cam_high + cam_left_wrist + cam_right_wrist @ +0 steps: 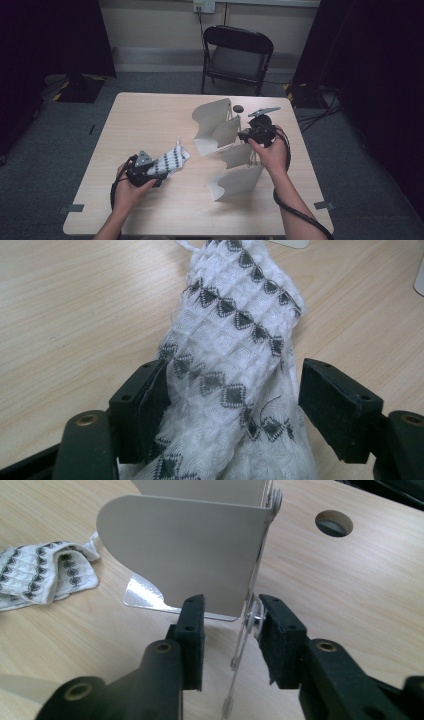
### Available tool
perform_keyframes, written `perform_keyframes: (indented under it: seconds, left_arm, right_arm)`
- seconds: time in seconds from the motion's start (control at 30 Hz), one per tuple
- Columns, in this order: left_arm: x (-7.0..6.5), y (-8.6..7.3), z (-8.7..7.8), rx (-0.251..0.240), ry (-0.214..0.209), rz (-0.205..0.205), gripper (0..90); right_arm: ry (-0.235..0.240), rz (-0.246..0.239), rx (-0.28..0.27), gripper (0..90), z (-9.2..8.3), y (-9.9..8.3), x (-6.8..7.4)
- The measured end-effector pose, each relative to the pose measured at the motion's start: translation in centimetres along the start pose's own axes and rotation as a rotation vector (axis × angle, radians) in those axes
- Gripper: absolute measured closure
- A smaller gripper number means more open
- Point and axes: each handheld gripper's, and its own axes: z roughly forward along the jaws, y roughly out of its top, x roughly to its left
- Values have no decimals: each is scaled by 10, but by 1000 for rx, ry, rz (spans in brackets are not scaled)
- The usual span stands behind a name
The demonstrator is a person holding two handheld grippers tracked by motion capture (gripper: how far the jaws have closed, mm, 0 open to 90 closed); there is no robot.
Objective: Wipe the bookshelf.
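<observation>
A white waffle cloth (pixel 170 161) with dark diamond rows lies on the table's left half. My left gripper (pixel 158 174) is shut on its near end, and in the left gripper view the bunched cloth (pixel 230 330) fills the space between the black pads of that gripper (pixel 232 385). A white stand of several curved upright panels (pixel 212 117) occupies the table's middle right. My right gripper (pixel 245 135) is at its right side. In the right gripper view this gripper (pixel 231 615) is open around the lower corner of one panel (pixel 185 550) and its metal hinge pin (pixel 256 619).
The wooden table (pixel 145 115) has a round cable hole (pixel 238 108) behind the stand. A black folding chair (pixel 237 55) faces the far edge. A thin wire (pixel 239 655) hangs from the hinge. The cloth (pixel 45 572) lies left of the panel.
</observation>
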Motion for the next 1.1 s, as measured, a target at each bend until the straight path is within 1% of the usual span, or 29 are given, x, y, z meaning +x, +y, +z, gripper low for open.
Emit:
perform_keyframes:
  seconds: [0.13, 0.17, 0.2, 0.23, 0.27, 0.3, 0.37, 0.4, 0.47, 0.53, 0.57, 0.67, 0.73, 0.77, 0.83, 0.87, 0.9, 0.97, 1.1]
  left_arm:
    - [0, 0, 0, 5, 8, 5, 280]
    - [0, 0, 0, 6, 7, 11, 282]
    - [0, 0, 0, 8, 3, 10, 283]
    - [0, 0, 0, 6, 2, 7, 283]
    - [0, 0, 0, 5, 5, 8, 284]
    - [0, 0, 0, 4, 4, 4, 285]
    - [0, 0, 1, 6, 7, 8, 287]
    - [0, 0, 1, 6, 9, 9, 286]
    - [0, 0, 1, 6, 8, 10, 286]
    - [0, 0, 1, 6, 5, 6, 286]
    - [0, 0, 1, 6, 8, 10, 287]
    - [0, 0, 1, 8, 8, 7, 287]
    - [0, 0, 0, 7, 8, 9, 287]
    - [0, 0, 0, 7, 11, 12, 287]
    - [-1, 0, 0, 5, 10, 10, 287]
    - [-1, 0, 0, 7, 10, 11, 287]
    - [-1, 0, 0, 8, 11, 12, 287]
    - [-1, 0, 0, 9, 13, 13, 286]
    - [-1, 0, 0, 12, 17, 15, 284]
  right_arm:
    - [-2, 22, -3, 789, 1, 0, 2]
    - [-8, 26, -1, 818, 0, 0, 3]
    - [-29, 30, 0, 835, -1, 0, 3]
    - [-47, 26, 4, 840, -2, 0, 3]
    - [-48, 33, 6, 844, -3, 0, 3]
    - [-40, 52, 2, 846, -3, 0, 1]
    - [-35, 78, -10, 848, -6, -1, -1]
    - [-28, 79, -16, 849, -7, -1, -2]
    - [-29, 81, -22, 849, -8, -3, -3]
    - [-14, 105, -43, 850, -9, -5, -5]
    - [-2, 109, -57, 850, -10, -6, -7]
    - [25, 103, -87, 850, -15, -4, -6]
    - [28, 83, -87, 850, -17, -2, -3]
    - [43, 83, -88, 850, -20, -1, -2]
    - [56, 86, -100, 849, -22, -1, -2]
    - [64, 79, -107, 849, -23, -1, -2]
    - [85, 81, -102, 849, -24, -1, -2]
    - [97, 71, -84, 849, -23, -3, 0]
    - [115, 78, -62, 849, -15, -8, 0]
